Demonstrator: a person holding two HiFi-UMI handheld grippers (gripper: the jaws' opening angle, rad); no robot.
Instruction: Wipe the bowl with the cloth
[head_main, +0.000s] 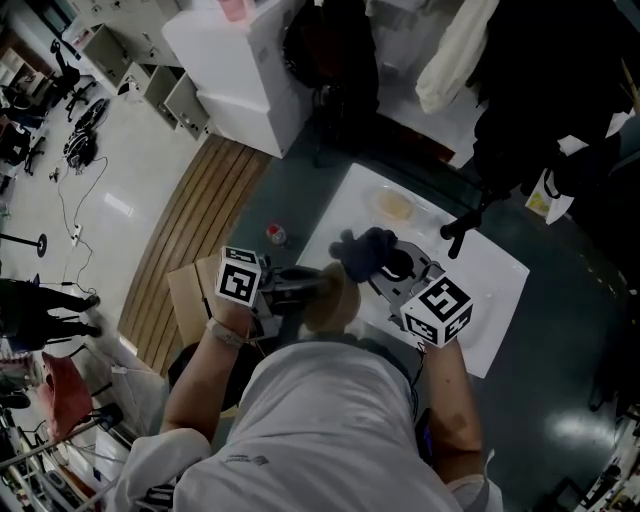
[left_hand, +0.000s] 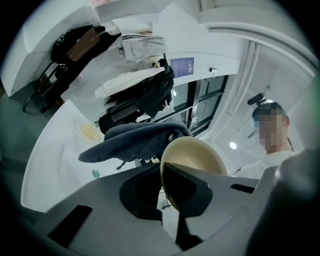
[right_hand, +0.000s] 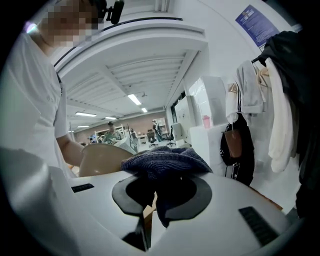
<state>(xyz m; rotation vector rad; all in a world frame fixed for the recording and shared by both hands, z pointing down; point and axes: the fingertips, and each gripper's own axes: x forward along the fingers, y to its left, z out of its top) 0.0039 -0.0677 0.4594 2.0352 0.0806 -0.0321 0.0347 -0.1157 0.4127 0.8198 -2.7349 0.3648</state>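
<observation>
Closest to the person's body, the left claw (head_main: 303, 286) is clamped shut on the rim of the tan bowl (head_main: 336, 299). In the left gripper view the rim runs straight down into the narrow gap between the two jaws. The bowl is tipped up on edge there, its pale inside showing, and it is held above the desk (head_main: 485, 268) rather than resting on it.

Just beside it, the right claw (head_main: 388, 266) is closed on the dark blue cloth (head_main: 364, 250). The right gripper view shows a fold of it pinched between the jaws, with the rest bunched up over the jaw tips. In that view the bowl sits to the left of the cloth and just behind it. In the left gripper view the cloth drapes across to the bowl's upper rim and appears to touch it. The two claws face each other, with the bowl and cloth meeting between them.

Further out on the white desk lies a small dish (head_main: 393, 207) with something yellowish in it, well apart from the bowl. Left of the desk a cardboard box (head_main: 188, 291) sits below the left claw, and a small can (head_main: 276, 235) stands on the dark floor. Beyond that are a white cabinet (head_main: 245, 70) and hanging clothes (head_main: 455, 45).
</observation>
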